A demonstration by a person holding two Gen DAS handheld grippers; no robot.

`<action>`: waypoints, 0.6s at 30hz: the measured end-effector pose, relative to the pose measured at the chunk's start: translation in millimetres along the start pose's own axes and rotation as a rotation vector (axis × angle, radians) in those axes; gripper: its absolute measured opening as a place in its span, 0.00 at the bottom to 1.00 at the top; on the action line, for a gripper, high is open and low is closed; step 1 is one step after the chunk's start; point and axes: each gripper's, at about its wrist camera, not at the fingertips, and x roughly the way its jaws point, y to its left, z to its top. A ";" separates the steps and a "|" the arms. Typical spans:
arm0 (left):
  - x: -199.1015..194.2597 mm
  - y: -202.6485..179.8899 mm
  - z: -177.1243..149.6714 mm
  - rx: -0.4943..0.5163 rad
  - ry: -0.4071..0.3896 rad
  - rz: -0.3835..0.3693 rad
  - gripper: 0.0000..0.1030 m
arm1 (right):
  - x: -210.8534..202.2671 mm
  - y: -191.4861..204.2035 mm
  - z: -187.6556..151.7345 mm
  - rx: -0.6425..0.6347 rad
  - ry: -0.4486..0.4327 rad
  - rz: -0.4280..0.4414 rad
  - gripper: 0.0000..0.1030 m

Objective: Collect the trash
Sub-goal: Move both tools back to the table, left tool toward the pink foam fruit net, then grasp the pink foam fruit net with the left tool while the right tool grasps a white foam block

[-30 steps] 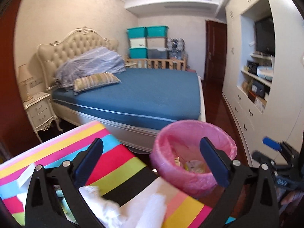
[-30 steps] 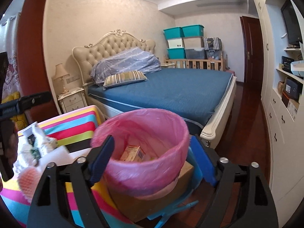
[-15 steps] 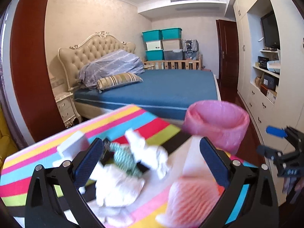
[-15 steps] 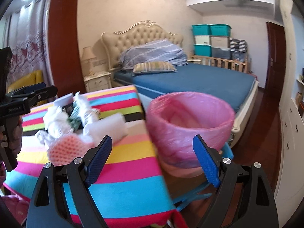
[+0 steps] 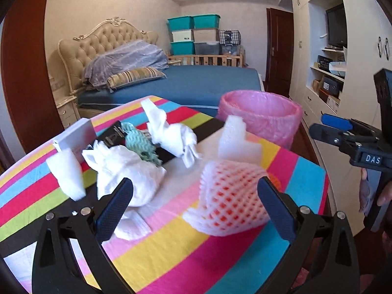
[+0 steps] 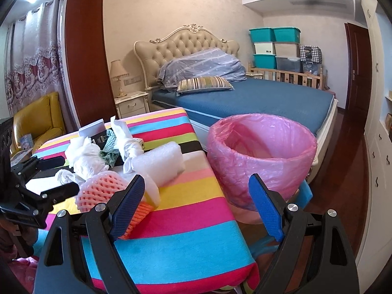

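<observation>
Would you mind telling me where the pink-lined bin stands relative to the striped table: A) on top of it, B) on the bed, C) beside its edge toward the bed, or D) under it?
C: the pink-lined bin stands off the striped table, between its edge and the bed.

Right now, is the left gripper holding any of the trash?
No, the left gripper is open and empty, with the foam fruit net lying loose on the striped table.

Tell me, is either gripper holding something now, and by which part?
Nothing is held. The left gripper and right gripper both have open, empty jaws above the striped table.
</observation>
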 end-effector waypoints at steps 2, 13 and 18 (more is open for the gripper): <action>0.8 -4.2 -1.6 0.009 0.001 -0.010 0.95 | 2.1 0.4 -1.8 0.002 0.006 0.004 0.79; 27.9 -12.0 -1.0 -0.007 0.072 -0.093 0.74 | 2.0 -9.9 -6.5 0.026 0.007 0.005 0.79; 40.8 -15.1 -5.5 -0.018 0.149 -0.166 0.41 | 3.6 -9.6 -7.6 0.033 0.011 0.013 0.79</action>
